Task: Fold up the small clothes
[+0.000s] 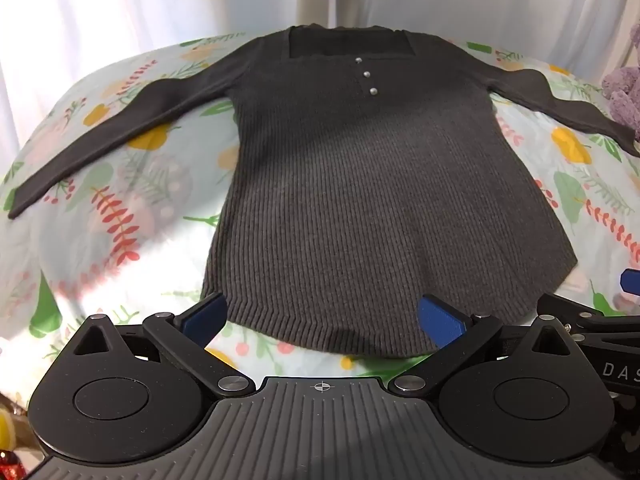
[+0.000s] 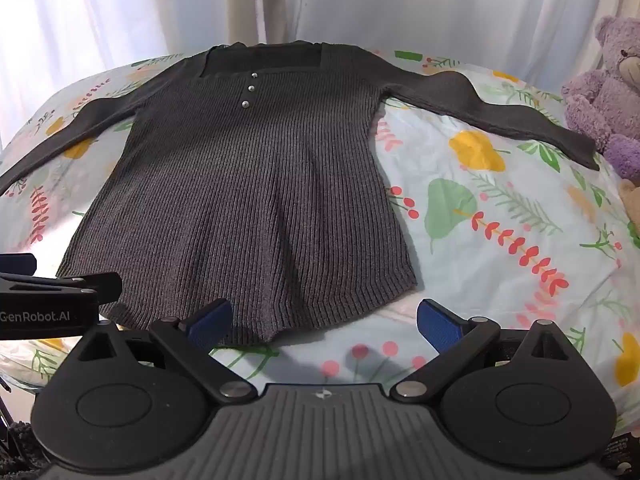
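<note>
blue fingers spread wide above the sweater hem.

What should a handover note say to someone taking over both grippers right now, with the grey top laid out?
Left gripper: open, holding nothing, poised over the hem.
Right gripper: open, holding nothing, at the hem's right corner.
Grey ribbed top: flat and face up on the floral sheet, both sleeves spread outward, neckline at the far end.
A purple teddy bear sits by the right cuff.
Done: the top is spread out.
Left: every fold; no fold is made yet.
</note>
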